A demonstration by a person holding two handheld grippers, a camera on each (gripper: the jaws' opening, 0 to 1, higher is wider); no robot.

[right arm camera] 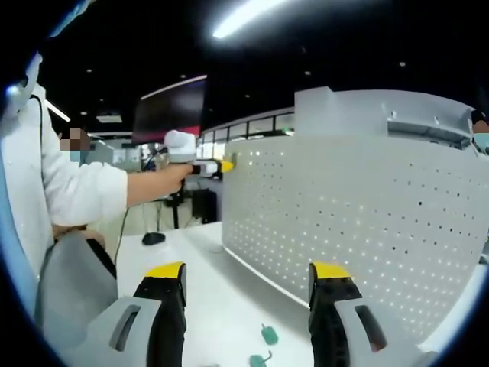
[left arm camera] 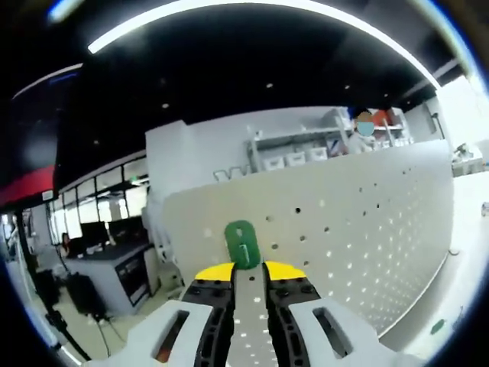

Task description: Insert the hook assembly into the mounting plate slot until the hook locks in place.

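A white pegboard (right arm camera: 359,222) stands upright on the counter (right arm camera: 199,283), ahead of both grippers. The left gripper (left arm camera: 249,269) has its jaws narrow, pinching a green hook (left arm camera: 242,244) at their tips, against the board. The right gripper (right arm camera: 248,277) has wide, empty jaws; two more hooks (right arm camera: 269,334) lie between them.

the lower end of the green hook (left arm camera: 242,244) sinks between the yellow tips of the left gripper (left arm camera: 247,271), so its grip there stays hidden, and whether it touches the pegboard (left arm camera: 359,229) behind is unclear. in the right gripper view, the two small green pieces (right arm camera: 265,345) on the white table (right arm camera: 191,260) are too tiny to make out, one clipped by the bottom edge. the pegboard's far end runs off the frame.
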